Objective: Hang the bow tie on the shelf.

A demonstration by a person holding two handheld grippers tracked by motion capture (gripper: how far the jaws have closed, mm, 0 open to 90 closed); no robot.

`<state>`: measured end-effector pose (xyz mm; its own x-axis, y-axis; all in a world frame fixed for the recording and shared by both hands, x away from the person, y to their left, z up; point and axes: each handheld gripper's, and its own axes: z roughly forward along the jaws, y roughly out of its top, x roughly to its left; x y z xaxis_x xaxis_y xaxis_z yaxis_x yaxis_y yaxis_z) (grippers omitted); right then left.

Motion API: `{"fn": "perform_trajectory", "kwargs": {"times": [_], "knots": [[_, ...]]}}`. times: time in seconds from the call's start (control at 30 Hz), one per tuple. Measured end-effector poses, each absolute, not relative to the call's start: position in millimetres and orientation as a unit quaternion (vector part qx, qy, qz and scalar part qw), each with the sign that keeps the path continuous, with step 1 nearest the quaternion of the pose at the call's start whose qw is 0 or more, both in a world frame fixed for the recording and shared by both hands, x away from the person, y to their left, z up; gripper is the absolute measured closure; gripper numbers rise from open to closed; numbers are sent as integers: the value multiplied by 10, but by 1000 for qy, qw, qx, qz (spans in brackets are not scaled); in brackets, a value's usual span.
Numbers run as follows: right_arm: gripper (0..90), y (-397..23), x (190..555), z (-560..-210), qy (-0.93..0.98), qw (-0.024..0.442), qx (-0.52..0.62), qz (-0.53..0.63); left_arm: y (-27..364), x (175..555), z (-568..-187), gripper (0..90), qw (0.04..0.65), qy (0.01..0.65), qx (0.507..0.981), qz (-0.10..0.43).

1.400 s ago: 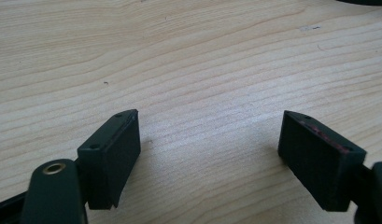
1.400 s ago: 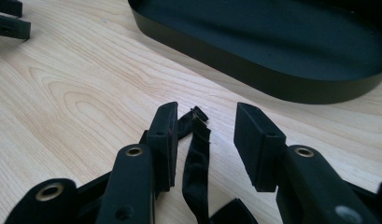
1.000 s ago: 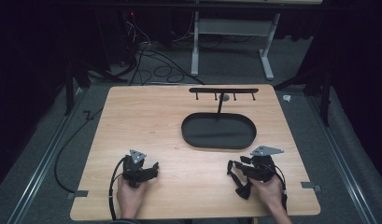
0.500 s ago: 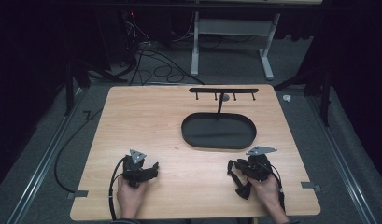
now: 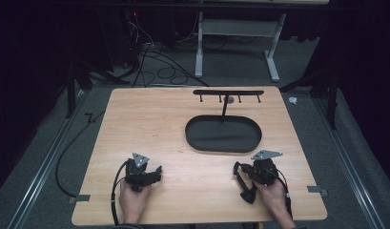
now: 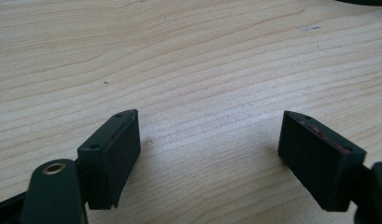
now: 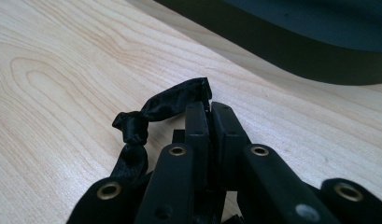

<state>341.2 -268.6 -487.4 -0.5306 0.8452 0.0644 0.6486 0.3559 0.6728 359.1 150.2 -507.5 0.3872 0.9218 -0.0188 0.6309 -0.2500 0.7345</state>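
A black fabric ribbon [image 7: 151,109] with a knot in it lies on the wooden table [image 5: 183,124], just in front of the oval tray. My right gripper [image 7: 210,109] has just been closing, and its jaws now meet on one end of the ribbon. In the high view the right gripper [image 5: 246,172] sits at the front right, with the ribbon [image 5: 249,193] trailing toward the table's front edge. My left gripper [image 6: 209,140] stands open above bare wood with nothing between its jaws. The high view has the left gripper [image 5: 157,172] at the front left.
A black oval tray [image 5: 223,148] lies right of the table's centre, its wall [image 7: 291,51] close beyond the right gripper. A post rises from the tray to a black bar with several hooks [image 5: 228,92]. Cables run across the floor beyond the table.
The right gripper's jaws have drawn together onto the ribbon. The left hand and its gripper have kept still.
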Motion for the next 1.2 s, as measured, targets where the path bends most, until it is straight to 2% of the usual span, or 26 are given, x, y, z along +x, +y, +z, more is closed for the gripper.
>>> {"fn": "perform_trajectory", "kwargs": {"times": [0.3, 0.77, 1.2], "knots": [[879, -2733, 3377, -4780, 801, 151, 460, 354, 1500, 3592, -5076, 214, 339, 511, 760, 215], [882, -2896, 3309, -4377, 778, 210, 453, 381, 1500, 3593, -5076, 214, 339, 511, 760, 215], [883, -2907, 3343, -4146, 773, 235, 440, 392, 1500, 3593, -5077, 214, 340, 511, 760, 215]]}}
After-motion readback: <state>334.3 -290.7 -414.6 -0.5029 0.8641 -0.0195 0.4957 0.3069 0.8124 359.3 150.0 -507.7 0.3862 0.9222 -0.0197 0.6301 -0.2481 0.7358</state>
